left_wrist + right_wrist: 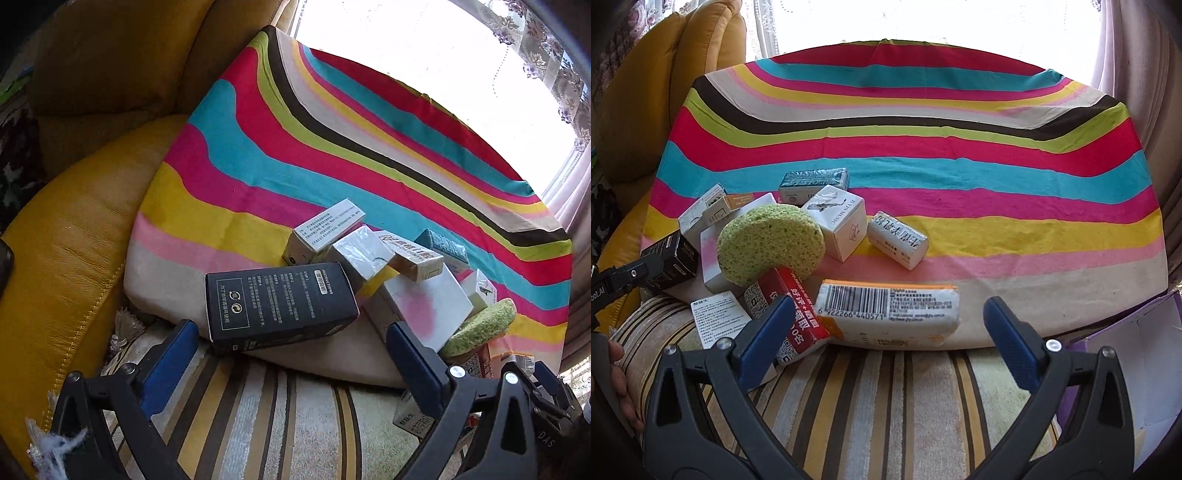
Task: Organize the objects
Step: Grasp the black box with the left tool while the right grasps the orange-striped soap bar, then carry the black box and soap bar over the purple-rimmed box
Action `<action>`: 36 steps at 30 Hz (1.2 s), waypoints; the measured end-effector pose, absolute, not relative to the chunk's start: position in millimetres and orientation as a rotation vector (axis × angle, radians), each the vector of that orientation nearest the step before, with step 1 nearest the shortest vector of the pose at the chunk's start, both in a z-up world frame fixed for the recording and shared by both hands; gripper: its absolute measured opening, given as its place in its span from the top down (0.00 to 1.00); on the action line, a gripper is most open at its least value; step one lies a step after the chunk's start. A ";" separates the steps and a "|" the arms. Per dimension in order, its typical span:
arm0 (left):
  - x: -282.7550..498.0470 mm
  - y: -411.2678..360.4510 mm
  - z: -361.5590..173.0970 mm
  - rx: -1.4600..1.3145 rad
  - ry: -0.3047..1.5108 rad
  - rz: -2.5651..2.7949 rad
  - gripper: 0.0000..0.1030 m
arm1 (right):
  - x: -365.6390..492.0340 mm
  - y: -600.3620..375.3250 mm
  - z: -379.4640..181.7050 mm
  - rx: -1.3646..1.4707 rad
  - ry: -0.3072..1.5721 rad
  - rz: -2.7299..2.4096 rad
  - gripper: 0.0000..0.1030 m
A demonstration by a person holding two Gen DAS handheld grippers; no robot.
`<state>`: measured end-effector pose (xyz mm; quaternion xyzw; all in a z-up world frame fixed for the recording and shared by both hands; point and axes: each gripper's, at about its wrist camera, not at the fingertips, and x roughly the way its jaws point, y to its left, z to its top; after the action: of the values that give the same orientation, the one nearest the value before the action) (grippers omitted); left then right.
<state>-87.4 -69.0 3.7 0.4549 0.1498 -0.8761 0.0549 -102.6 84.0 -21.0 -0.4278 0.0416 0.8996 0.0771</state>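
Setting: a striped cushion (960,155) leans against a yellow sofa (66,236), its lower edge on a striped seat cover (886,398), so the clutter has slid down to that edge.
Pile: small cartons lie heaped at the cushion's foot, a green sponge (770,243) propped on top of them.
Left claw (291,343): wide open and empty, its blue pads framing a black box (280,304) that lies flat, likely the first pick.
Right claw (882,325): also spread wide, holding nothing, facing a barcoded tissue pack (890,314) beside a red box (790,314).
Destination: a purple carton (1137,350) stands open at right, probably the bin.
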 end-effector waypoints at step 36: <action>-46.7 -44.9 21.9 1.227 0.372 -2.713 0.13 | -77.4 89.0 -23.9 -1.257 0.185 2.673 0.25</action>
<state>-46.7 -44.9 21.9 0.4080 0.1236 -0.9018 0.0703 -77.4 89.0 -23.9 -0.4230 0.0624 0.8994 0.0907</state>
